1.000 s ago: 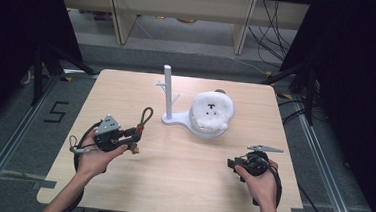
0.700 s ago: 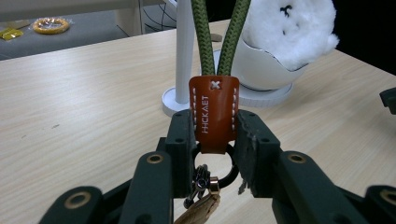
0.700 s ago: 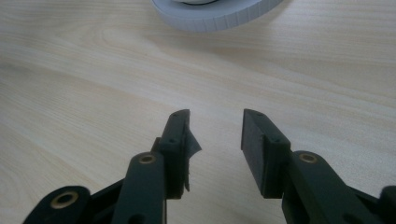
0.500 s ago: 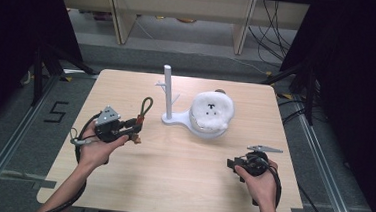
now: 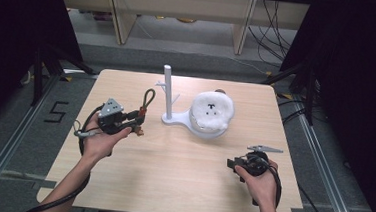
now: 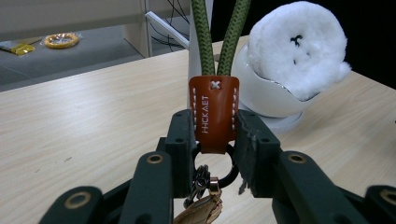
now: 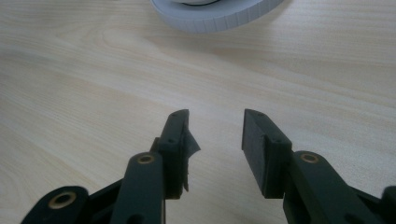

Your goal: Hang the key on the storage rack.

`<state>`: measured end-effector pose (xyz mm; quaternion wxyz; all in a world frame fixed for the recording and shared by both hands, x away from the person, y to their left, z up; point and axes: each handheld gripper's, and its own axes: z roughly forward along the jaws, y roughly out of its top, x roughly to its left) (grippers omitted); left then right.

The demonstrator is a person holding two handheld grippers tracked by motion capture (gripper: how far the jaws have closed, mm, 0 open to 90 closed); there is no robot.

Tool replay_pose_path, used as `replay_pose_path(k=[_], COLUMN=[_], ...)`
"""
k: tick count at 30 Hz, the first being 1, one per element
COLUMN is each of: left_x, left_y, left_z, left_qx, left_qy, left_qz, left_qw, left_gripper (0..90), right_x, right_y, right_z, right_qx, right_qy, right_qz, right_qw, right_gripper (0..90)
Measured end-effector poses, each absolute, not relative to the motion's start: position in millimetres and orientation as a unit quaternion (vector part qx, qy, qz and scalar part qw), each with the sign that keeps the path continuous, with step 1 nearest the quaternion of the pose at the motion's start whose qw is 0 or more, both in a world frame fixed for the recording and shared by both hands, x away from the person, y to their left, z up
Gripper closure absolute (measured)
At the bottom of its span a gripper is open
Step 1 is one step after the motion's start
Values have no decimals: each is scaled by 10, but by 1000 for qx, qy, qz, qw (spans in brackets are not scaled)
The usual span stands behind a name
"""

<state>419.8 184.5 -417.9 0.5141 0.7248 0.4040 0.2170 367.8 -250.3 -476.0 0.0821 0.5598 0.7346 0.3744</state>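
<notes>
Keychain strap (image 6: 214,114): it is clamped by its brown leather tab between the jaws of the left hand-held gripper (image 6: 214,140), as seen in the left gripper view. From the top of the tab, two green cords (image 6: 224,37) rise side by side; in the high view they are seen to form one closed loop (image 5: 148,99) that stands up above the left hand-held gripper (image 5: 131,120). Below the tab, a dark ring (image 6: 224,175) and a small metal clasp with a tan piece (image 6: 201,210) hang between the jaws. The strap is held clear above the counter (image 5: 171,175), over its left half, by the person's left hand (image 5: 98,140).

Just beyond the strap, a white stand (image 5: 169,97) with an upright post and short side pegs is set near the middle of the counter. Its flat base is touched by a white bowl-shaped holder (image 5: 204,129), in which a fluffy white ball (image 5: 212,109) with small dark marks is seated.

The right hand-held gripper (image 5: 233,164) is held low over the right front part of the counter, well apart from the strap. In the right gripper view its jaws are seen standing apart with nothing between them (image 7: 215,140), only bare wood of the counter (image 7: 93,70) beneath, and the rim of a round white base (image 7: 219,18) farther off.
</notes>
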Motion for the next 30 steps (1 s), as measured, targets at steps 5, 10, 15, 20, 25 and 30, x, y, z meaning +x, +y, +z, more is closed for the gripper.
replay_pose_path(k=[5,10,15,20,25,30], left_x=[4268,4335,4403,4457,4502,4542], left_y=[1817,1779,1742,1711,1700,1682], left_z=[-4136,-4086,-4059,-4035,-4045,-4106], left_qx=[725,726,725,720,719,719], left_qy=[402,400,400,404,410,417], left_qz=[221,223,221,221,218,215], left_qw=[514,513,515,519,517,513], left_gripper=[676,676,676,676,676,676], right_x=[3694,3673,3666,3679,3676,3679], right_y=[-2518,-2496,-2485,-2491,-2499,-2510], right_z=[-4778,-4761,-4760,-4778,-4772,-4773], right_qx=[554,563,569,559,564,563], right_qy=[736,732,731,732,731,730], right_qz=[378,375,370,381,378,379], right_qw=[90,77,72,80,78,81], right_gripper=[619,617,616,616,615,615])
